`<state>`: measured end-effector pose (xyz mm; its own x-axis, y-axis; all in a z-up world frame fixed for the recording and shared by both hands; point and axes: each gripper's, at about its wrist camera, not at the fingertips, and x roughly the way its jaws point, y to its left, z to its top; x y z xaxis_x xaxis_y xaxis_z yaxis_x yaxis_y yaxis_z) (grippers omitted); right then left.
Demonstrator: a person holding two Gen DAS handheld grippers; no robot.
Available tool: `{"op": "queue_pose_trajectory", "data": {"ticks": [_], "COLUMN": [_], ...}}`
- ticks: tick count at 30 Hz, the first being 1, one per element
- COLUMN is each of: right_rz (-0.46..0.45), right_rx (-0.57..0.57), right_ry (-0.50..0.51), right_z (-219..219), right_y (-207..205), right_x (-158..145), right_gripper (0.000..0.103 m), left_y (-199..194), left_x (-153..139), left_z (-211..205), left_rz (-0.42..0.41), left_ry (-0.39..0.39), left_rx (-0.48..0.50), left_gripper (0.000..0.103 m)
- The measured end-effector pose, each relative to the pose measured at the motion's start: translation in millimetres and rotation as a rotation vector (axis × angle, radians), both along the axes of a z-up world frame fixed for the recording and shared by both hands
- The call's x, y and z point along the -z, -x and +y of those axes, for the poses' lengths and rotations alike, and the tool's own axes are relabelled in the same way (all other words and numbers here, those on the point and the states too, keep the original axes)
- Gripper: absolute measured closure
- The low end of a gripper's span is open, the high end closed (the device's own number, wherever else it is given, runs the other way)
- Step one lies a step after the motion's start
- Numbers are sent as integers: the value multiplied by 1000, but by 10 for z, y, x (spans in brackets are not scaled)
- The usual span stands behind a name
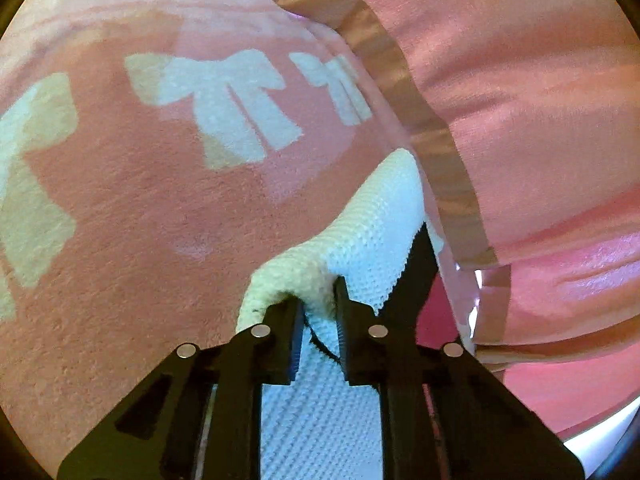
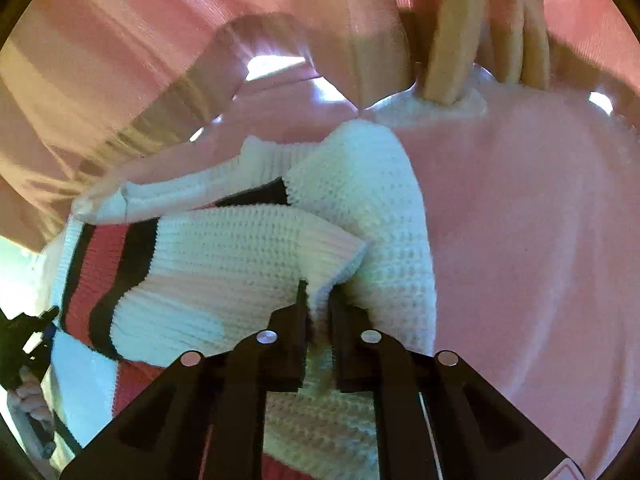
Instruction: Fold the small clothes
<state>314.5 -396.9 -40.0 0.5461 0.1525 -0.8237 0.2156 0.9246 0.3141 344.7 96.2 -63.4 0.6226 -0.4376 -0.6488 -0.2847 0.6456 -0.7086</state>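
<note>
A small white waffle-knit sweater with black and red stripes lies bunched across a fuzzy pink blanket. Its surface is a chunky grid of raised bumps, and it is creased into thick, rounded folds.

In the right wrist view, the right gripper comes in from 6 o'clock. Its black fingers are clamped on a ridge of the white knit, which puckers up between them. The stripes, black bands on either side of a red one, curve away toward 9 o'clock. At 12 o'clock, pale wooden rods stand behind the garment. At 8 o'clock, a hand holds the other black tool.

In the left wrist view, the left gripper also enters from 6 o'clock. Its fingers pinch a rolled, cream-tinted edge of the same knit, with a black band running toward 1 o'clock just beside them. The blanket fills the view from 7 to 12 o'clock, its nap pebbly, printed with pale bow shapes. Smooth, glossy pink curtain fabric with a tan band hangs in soft folds from 12 to 4 o'clock.
</note>
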Motion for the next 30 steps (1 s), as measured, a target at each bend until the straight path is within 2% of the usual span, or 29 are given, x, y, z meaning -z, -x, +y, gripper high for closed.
{"op": "queue_pose_trajectory", "data": {"ticks": [2, 3, 4, 5, 7, 9, 10, 11, 14, 18, 20, 21, 22, 23, 24, 25, 26, 30], "right_rz": [-4, -24, -53, -124, -187, -189, -181, -175, -135, -89, -82, -72, -64, -45, -17, -4, 3, -117], "right_rx": [46, 83, 102, 114, 69, -86, -203, -275, -432, -496, -508, -517, -521, -535, -554, -572, -586, -567], "right_ry": [16, 79, 128, 188, 161, 61, 13, -5, 35, 62, 88, 111, 141, 174, 176, 155, 121, 131], "right_z": [39, 114, 150, 282, 499, 949, 1304, 1542, 2350, 2950, 3137, 3199, 3247, 3314, 3357, 3381, 3401, 3546], "right_y": [91, 174, 252, 373, 386, 165, -34, -179, -744, -1329, -1555, -1602, -1656, -1716, -1765, -1796, -1826, -1888], "right_x": [-157, -305, -416, -652, -855, -977, -992, -979, -828, -610, -528, -476, -426, -336, -246, -206, -183, -408], "right_gripper": [90, 89, 82, 80, 78, 72, 69, 68, 68, 68, 58, 47, 46, 46, 59, 93, 95, 96], "left_y": [0, -3, -6, -5, -2, 7, 10, 15, 14, 3, -2, -5, -17, -22, -21, -24, -28, -53], "left_x": [-23, -34, -46, -61, -77, -88, -94, -100, -109, -110, -110, -109, -108, -109, -103, -102, -106, -129], "left_z": [-25, -38, -56, -81, -115, -148, -158, -166, -146, -135, -142, -143, -150, -145, -142, -134, -110, -37], "left_rz": [1, 0, -2, -4, -8, -11, -10, -6, 8, 18, 19, 20, 21, 21, 22, 23, 26, 29], "left_ry": [-27, -44, -64, -87, -122, -156, -165, -172, -168, -169, -178, -178, -181, -182, -178, -174, -168, -185], "left_rx": [7, 11, 16, 20, 26, 33, 35, 38, 40, 50, 59, 61, 63, 70, 72, 73, 70, 43], "left_gripper": [89, 89, 89, 88, 88, 88, 88, 88, 88, 88, 88, 88, 88, 88, 88, 88, 89, 90]}}
